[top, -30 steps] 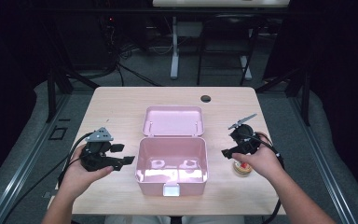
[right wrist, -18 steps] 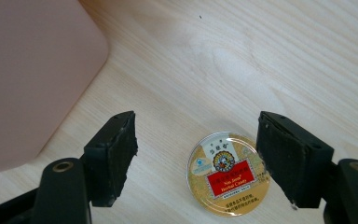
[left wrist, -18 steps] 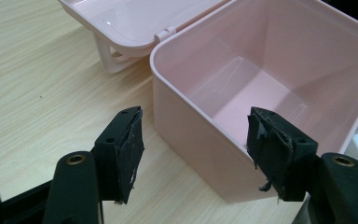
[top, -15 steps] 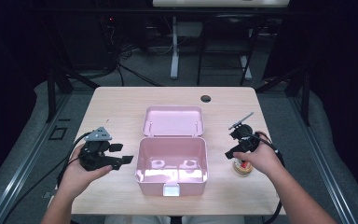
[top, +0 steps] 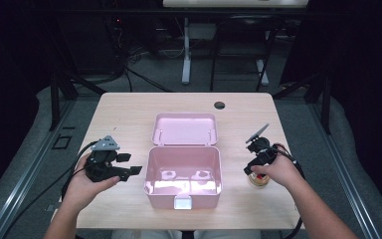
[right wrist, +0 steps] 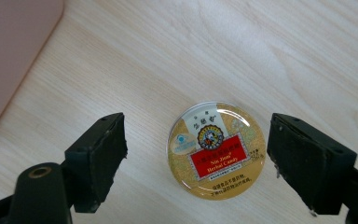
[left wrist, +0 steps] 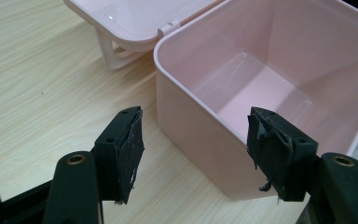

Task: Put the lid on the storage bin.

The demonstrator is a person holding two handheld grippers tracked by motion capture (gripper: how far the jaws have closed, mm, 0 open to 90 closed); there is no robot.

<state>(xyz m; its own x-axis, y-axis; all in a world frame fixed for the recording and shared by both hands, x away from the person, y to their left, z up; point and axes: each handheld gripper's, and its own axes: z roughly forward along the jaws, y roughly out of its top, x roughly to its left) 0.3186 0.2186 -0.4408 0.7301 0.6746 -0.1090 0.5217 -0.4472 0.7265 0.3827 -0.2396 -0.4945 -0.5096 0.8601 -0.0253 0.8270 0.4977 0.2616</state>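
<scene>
Your right gripper [right wrist: 193,163] has just sunk over the candy tin [right wrist: 216,150], its fingers widening to straddle it untouched on the surface [right wrist: 270,56], right of the pink box [top: 183,172]; close next. Left gripper [left wrist: 193,158] waits, fingers spread.

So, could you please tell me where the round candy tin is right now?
The candy tin lies flat on the table, right of the pink box; in the right gripper view it sits between the right gripper's open fingers, untouched.

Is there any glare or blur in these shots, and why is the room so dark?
High view: lit table, black surroundings, bright glints on the open pink plastic box floor. Right gripper view: sharp, a glare arc across the round gold candy tin. Left gripper view: crisp, soft sheen inside the box.
</scene>
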